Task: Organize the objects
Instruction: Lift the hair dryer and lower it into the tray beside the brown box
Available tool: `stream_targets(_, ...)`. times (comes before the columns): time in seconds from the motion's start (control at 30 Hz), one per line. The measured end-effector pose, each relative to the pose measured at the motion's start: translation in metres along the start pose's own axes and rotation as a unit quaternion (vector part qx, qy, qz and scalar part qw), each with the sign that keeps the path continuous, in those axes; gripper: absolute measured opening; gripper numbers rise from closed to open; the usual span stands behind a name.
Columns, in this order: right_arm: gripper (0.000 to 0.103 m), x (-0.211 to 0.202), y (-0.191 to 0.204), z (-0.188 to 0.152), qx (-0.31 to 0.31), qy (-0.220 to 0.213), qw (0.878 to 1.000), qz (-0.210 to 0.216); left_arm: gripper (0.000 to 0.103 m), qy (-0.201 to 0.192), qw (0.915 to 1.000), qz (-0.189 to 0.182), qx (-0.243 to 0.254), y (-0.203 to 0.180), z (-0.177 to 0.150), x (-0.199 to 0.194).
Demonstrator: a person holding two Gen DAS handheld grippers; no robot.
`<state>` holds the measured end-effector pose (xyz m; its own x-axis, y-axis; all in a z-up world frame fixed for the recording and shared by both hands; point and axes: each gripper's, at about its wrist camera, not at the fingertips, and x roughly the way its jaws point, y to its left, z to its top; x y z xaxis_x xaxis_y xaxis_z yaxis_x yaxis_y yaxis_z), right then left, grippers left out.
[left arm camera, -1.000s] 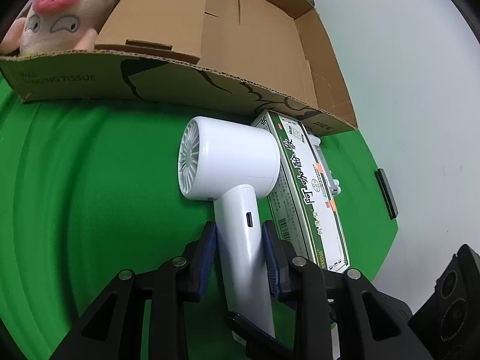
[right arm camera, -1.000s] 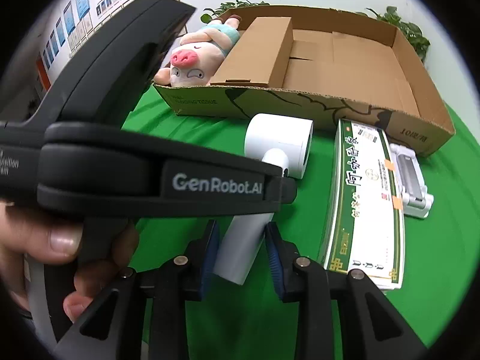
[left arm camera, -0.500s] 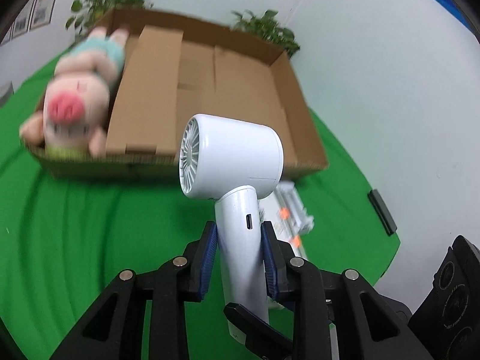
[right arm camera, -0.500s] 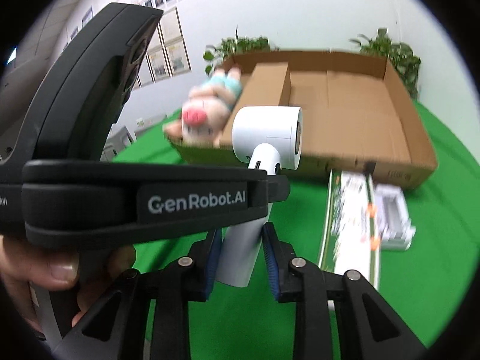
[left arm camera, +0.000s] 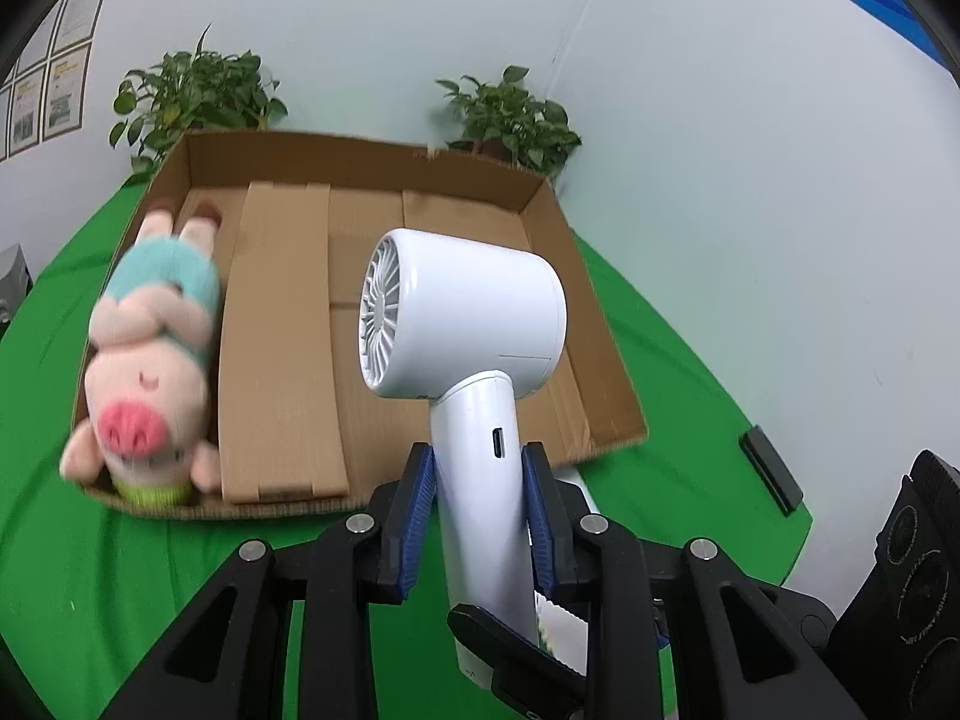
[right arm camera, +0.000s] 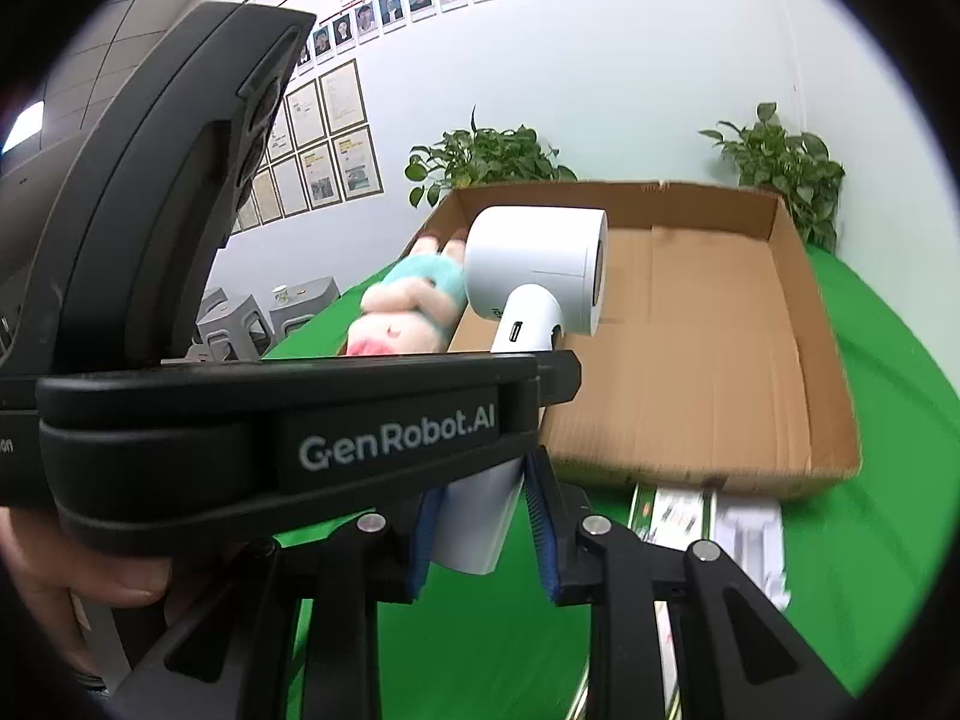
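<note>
My left gripper (left arm camera: 477,480) is shut on the handle of a white hair dryer (left arm camera: 468,312) and holds it in the air above the near wall of an open cardboard box (left arm camera: 288,324). My right gripper (right arm camera: 480,516) is shut on the lower end of the same hair dryer (right arm camera: 540,276) handle, just behind the left gripper body (right arm camera: 270,438). A pink plush pig (left arm camera: 150,360) lies in the box's left side; it also shows in the right wrist view (right arm camera: 408,306).
A green and white carton (right arm camera: 666,510) and a white plastic item (right arm camera: 750,534) lie on the green cloth (left arm camera: 60,570) in front of the box. A small black bar (left arm camera: 771,468) lies at the table's right edge. Potted plants (left arm camera: 510,120) stand behind the box.
Both grippers have lifted the hair dryer off the green cloth and carried it up and forward over the box's near wall. The carton and white item stayed on the cloth.
</note>
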<state>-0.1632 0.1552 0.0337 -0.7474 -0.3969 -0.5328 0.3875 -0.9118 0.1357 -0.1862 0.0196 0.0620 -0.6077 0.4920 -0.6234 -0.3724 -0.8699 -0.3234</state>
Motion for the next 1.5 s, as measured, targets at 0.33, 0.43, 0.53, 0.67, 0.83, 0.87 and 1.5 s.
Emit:
stream_targets(0.33, 0.026, 0.036, -0.021, 0.032, 0.005, 0.008, 1.0, 0.007, 0.026, 0.002, 1.0, 0.001, -0.002, 0.013, 0.053, 0.031)
stream_targets(0.43, 0.026, 0.043, -0.024, 0.043, -0.002, 0.007, 1.0, 0.006, 0.026, -0.003, 1.0, 0.001, -0.003, 0.019, 0.072, 0.043)
stream_targets(0.53, 0.026, 0.051, -0.031, 0.05, 0.0, 0.009, 1.0, 0.007, 0.026, -0.002, 0.9999, -0.004, -0.013, 0.028, 0.087, 0.057)
stream_targets(0.67, 0.026, 0.069, -0.041, 0.047, 0.014, 0.027, 0.999, 0.013, 0.026, 0.017, 0.9996, 0.0, -0.022, 0.039, 0.096, 0.088)
stream_targets(0.83, 0.026, 0.097, -0.059, 0.034, 0.035, 0.055, 0.998, 0.024, 0.026, 0.052, 0.9981, 0.012, -0.031, 0.054, 0.094, 0.134)
stream_targets(0.87, 0.026, 0.101, -0.062, 0.032, 0.038, 0.059, 0.997, 0.027, 0.026, 0.057, 0.9978, 0.014, -0.032, 0.056, 0.093, 0.14)
stream_targets(1.5, 0.025, 0.128, -0.076, -0.003, 0.076, 0.112, 0.99, 0.04, 0.027, 0.11, 0.9915, 0.062, -0.031, 0.06, 0.068, 0.18)
